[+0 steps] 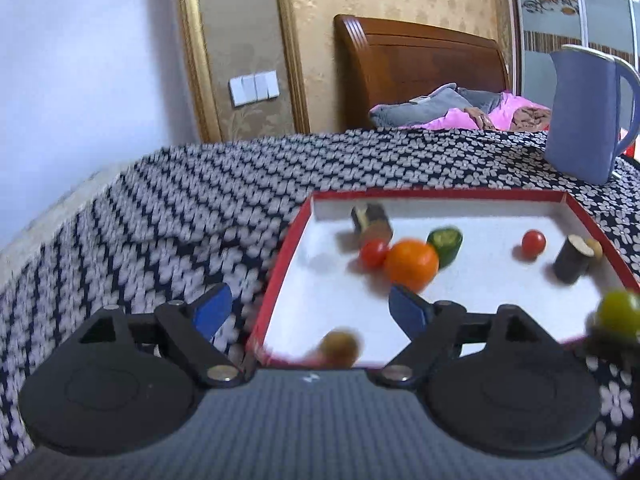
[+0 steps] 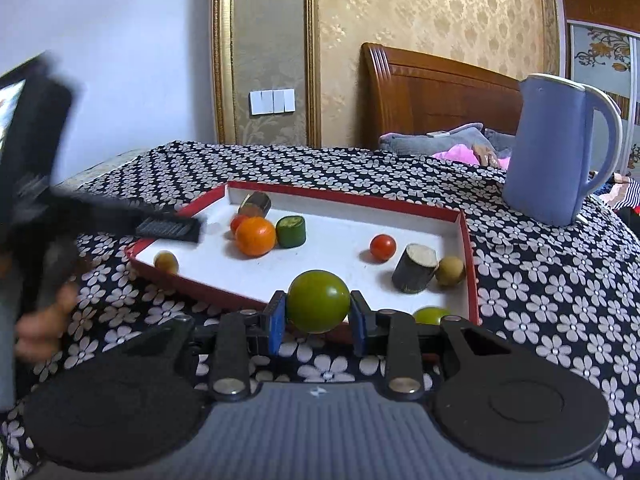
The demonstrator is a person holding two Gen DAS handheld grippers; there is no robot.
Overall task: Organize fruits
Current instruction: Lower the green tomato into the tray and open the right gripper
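Right gripper point(image 2: 318, 322) jaws are clamping the green fruit point(image 2: 318, 300) at the tray's point(image 2: 468, 240) near rim; left gripper point(image 1: 310, 312) jaws are standing apart, empty: best carrying it clear over the rim, releasing on bare white floor away from the orange point(image 2: 255, 236).

- Left wrist view smeared by motion: tablecloth point(image 1: 160, 216) pattern streaked, near rim of red tray point(image 1: 280, 264) soft.
- Small brownish fruit point(image 1: 340, 347) at near rim blurred; kind not readable.
- Green fruit point(image 1: 618, 312) cut by right edge, holder hidden.
- Left tongs point(image 2: 168, 229) blurred in right wrist view; hand point(image 2: 44, 320) cut by left edge.
- Second green fruit point(image 2: 430, 315) half hidden behind right tongs point(image 2: 318, 322).
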